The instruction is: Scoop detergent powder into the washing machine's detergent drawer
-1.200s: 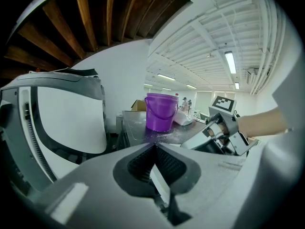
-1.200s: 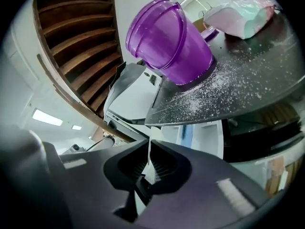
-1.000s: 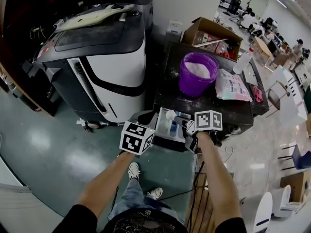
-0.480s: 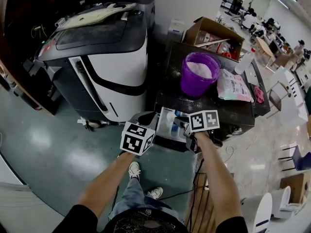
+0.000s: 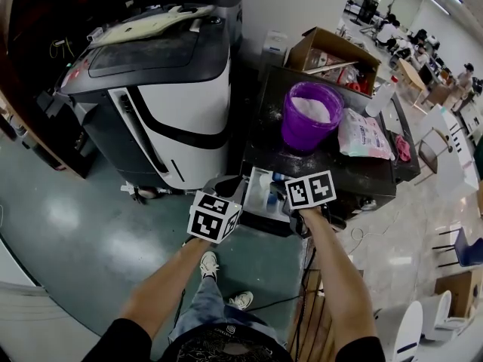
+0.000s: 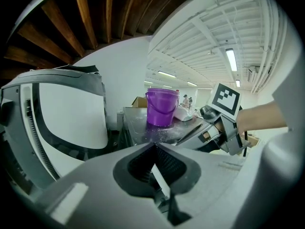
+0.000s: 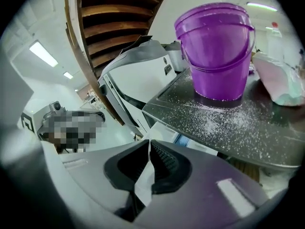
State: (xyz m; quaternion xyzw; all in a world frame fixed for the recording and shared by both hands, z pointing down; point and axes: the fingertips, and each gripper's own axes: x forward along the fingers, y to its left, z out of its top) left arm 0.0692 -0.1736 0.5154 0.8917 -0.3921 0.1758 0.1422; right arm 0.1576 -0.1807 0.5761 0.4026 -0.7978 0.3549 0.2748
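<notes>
The washing machine [image 5: 355, 173] has a dark top dusted with spilled powder [image 7: 228, 120]. On it stands a purple bucket [image 5: 310, 115] of white powder, also seen in the left gripper view [image 6: 162, 107] and large in the right gripper view [image 7: 217, 51]. A detergent bag [image 5: 363, 134] lies to its right. The detergent drawer [image 5: 262, 192] is pulled out at the machine's front, showing white and blue compartments. My left gripper [image 5: 229, 187] is shut and empty, just left of the drawer. My right gripper [image 5: 290, 200] is shut and empty at the drawer's right edge.
A large black-and-white machine [image 5: 162, 89] stands to the left, with a narrow gap between it and the washer. An open cardboard box [image 5: 328, 55] sits behind the bucket. A cable runs on the green floor [image 5: 83, 225] near the person's feet.
My right gripper has shifted a little left, toward the drawer. The left gripper has barely moved.
</notes>
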